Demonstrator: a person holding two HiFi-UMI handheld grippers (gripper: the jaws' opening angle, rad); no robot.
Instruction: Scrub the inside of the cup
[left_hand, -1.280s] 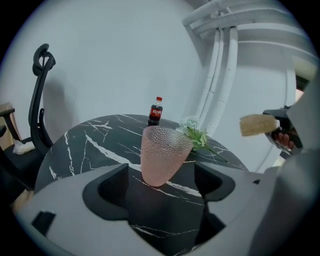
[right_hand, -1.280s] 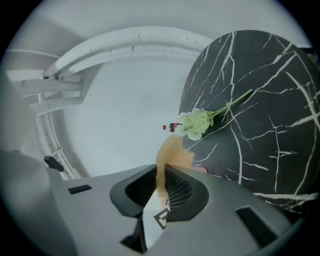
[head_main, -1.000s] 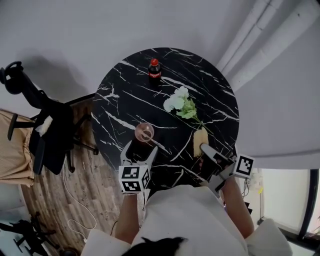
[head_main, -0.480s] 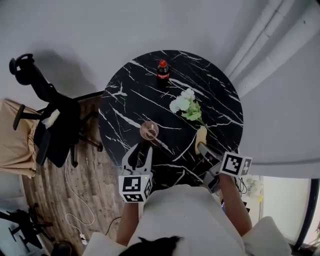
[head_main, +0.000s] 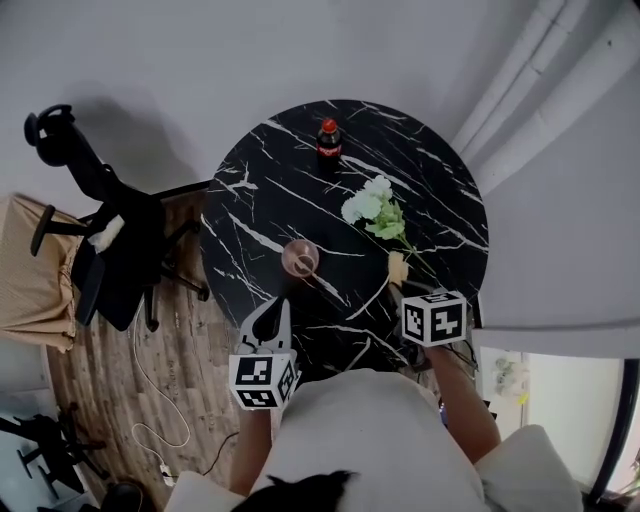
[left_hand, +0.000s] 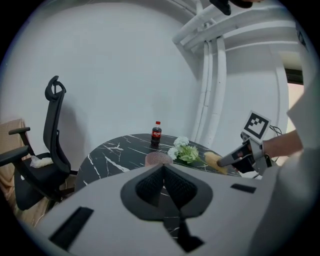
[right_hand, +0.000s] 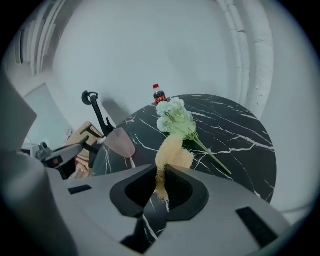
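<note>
black marble with white veins makes up the round table (head_main: 440, 210) in front of me, with a pale wall behind it and wood-plank floor (head_main: 110, 390) off to the left. furthest left, clear of the table, stands a black office chair (head_main: 100, 250).

next comes my left gripper (head_main: 277, 305), at the table's near edge. its jaws have just been closing and now meet pad to pad with nothing between them. just beyond its tips, close but not touching, the translucent pink cup (head_main: 300, 258) stands upright on the table with its mouth up.

further back, near the far edge, a small dark cola bottle with a red cap (head_main: 328, 140) stands upright. to the right of the cup lies a bunch of white flowers with green leaves (head_main: 372, 210), stem pointing my way.

right of that is a pale yellow fibrous loofah sponge (head_main: 399, 266). my right gripper (right_hand: 162, 172) has its jaws nearly together, pinched on the sponge's lower end, and the rest sticks out past the tips. the sponge is apart from the cup; whether it touches the tabletop i cannot tell.
</note>
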